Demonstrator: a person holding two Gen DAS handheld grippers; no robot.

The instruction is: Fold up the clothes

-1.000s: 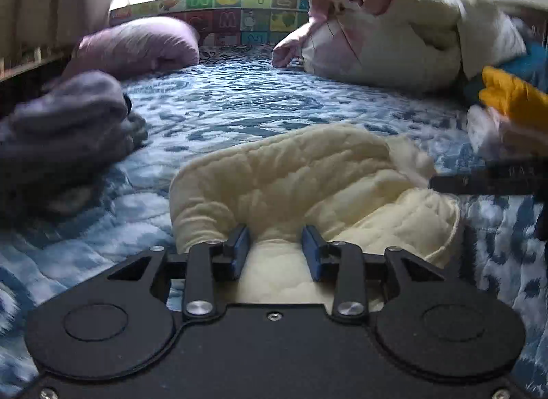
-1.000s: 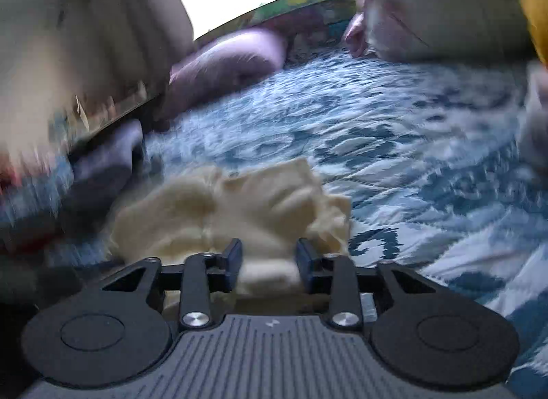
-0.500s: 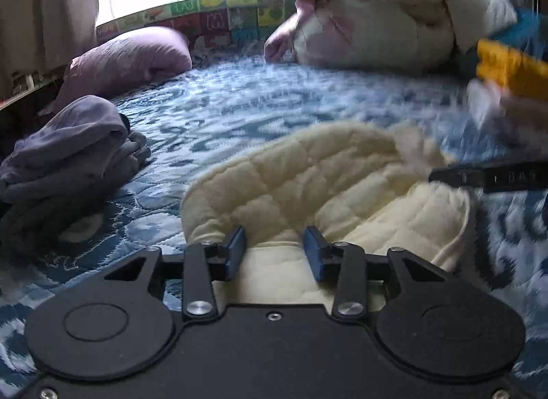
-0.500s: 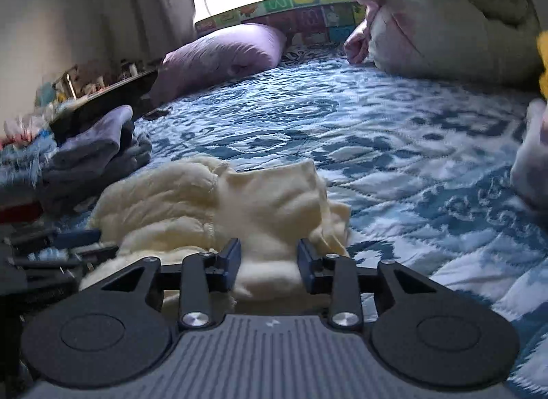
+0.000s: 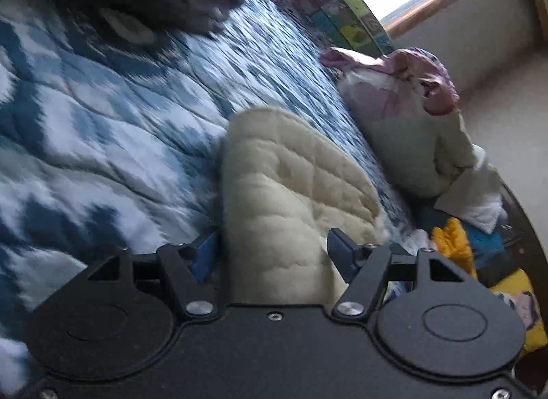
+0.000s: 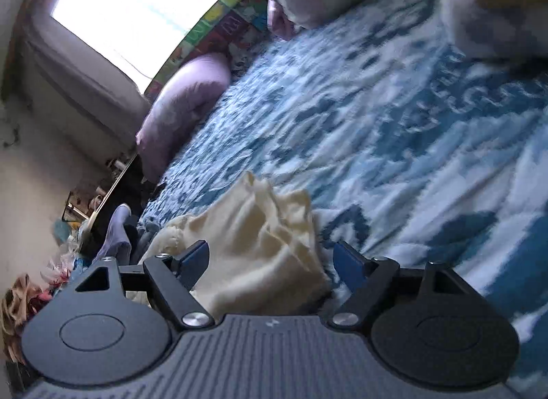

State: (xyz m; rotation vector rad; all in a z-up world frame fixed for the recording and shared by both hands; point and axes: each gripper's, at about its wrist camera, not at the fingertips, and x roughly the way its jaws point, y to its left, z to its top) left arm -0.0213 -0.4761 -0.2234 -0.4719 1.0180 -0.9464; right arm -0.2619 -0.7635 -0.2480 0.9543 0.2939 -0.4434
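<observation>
Both tongs stand spread, unclenched: left gripper (image 5: 272, 250) and right gripper (image 6: 270, 262) straddle the cream garment (image 5: 291, 200) on the quilt (image 5: 102, 145), its length toward 12 o'clock. No legible writing.

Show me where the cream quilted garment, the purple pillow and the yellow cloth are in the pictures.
cream quilted garment (image 5: 294, 193), left wrist view, on its quilted upper face.
purple pillow (image 6: 185, 104), right wrist view, on the middle of its side.
yellow cloth (image 5: 452, 241), left wrist view, on its crumpled middle.
</observation>
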